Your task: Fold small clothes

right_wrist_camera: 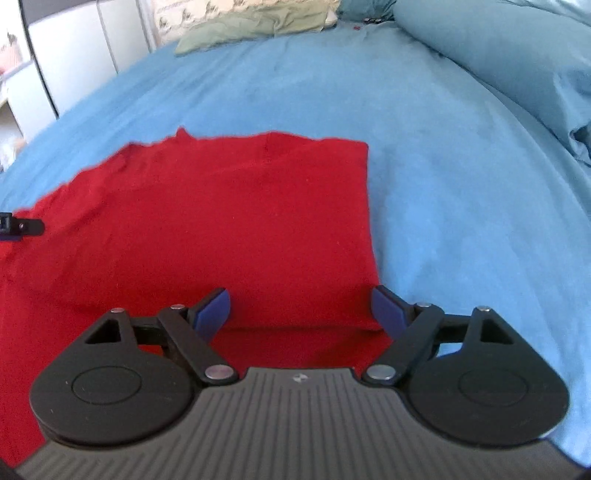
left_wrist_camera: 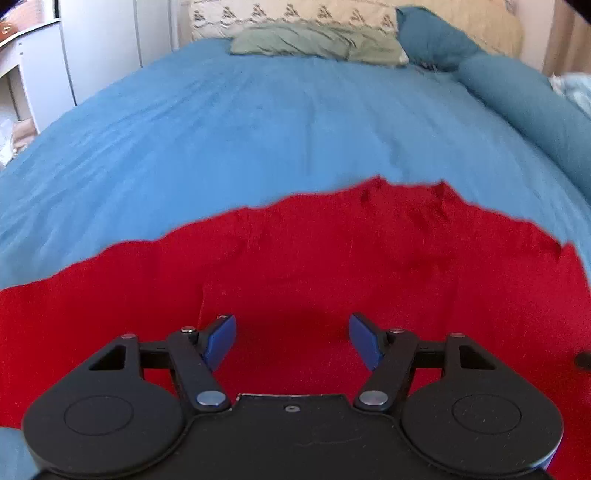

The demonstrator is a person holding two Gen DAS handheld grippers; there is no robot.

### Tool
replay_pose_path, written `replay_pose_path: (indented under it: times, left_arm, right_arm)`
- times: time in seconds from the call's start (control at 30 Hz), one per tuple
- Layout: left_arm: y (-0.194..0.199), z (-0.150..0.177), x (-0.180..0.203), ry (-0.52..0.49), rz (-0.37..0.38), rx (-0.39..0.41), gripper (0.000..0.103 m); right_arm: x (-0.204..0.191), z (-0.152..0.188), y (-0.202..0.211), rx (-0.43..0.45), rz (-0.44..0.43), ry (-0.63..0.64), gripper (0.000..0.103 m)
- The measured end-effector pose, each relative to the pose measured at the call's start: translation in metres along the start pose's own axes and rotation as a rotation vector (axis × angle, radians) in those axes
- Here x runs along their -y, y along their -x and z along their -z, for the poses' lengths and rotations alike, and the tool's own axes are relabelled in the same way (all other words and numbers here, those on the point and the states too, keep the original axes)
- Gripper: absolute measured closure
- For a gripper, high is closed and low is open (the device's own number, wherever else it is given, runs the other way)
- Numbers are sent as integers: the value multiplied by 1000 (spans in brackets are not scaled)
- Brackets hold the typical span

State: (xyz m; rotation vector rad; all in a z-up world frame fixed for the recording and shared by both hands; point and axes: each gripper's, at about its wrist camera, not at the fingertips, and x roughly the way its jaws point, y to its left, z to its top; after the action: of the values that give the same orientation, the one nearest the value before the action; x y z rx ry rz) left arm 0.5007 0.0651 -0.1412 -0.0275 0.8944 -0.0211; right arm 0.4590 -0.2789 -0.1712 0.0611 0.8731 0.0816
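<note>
A red garment (left_wrist_camera: 314, 266) lies flat on the blue bed cover (left_wrist_camera: 240, 129). In the right wrist view the red garment (right_wrist_camera: 221, 221) has a straight right edge and a folded layer whose near edge runs between my fingers. My left gripper (left_wrist_camera: 291, 339) hovers over the cloth, open, with nothing between its blue pads (left_wrist_camera: 221, 339). My right gripper (right_wrist_camera: 301, 310) is open wide above the garment's near right corner, pads clear of the cloth. A tip of the left gripper (right_wrist_camera: 22, 226) shows at the left edge of the right wrist view.
A green folded cloth (left_wrist_camera: 317, 40) and a patterned pillow (left_wrist_camera: 291, 14) lie at the head of the bed. A teal pillow (left_wrist_camera: 432, 37) and a rolled blue duvet (left_wrist_camera: 528, 110) line the right side. White cupboards (left_wrist_camera: 99, 44) stand to the left.
</note>
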Motion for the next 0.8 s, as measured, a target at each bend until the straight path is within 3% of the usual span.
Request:
replay_pose_path:
  times: [0.13,0.33,0.47,0.57,0.67,0.8]
  left_arm:
    - [3,-2,-2,-4,14,5,30]
    - [-16,-9,9,-19,-1,-49,30]
    - [-17,-4,8,-17,-8,-44,29]
    - [-20,-4,8,-28,-9,-52,27]
    - [-20,-5,7,-36,-3,-57,26]
    - [-8,-10,7,-37,-38,-66,26]
  right_arm:
    - [-16,-34,2,84,-44,4,2]
    - [-52,-72,-53,81,-29,48,2]
    - [-32,-77,-80,54,70,-28,2]
    - [-2,-75,-83,79,16,-90,1]
    - [-8,-76,-81,67,37,-16,1]
    - [-18,-83,-60,81,37,-13,1]
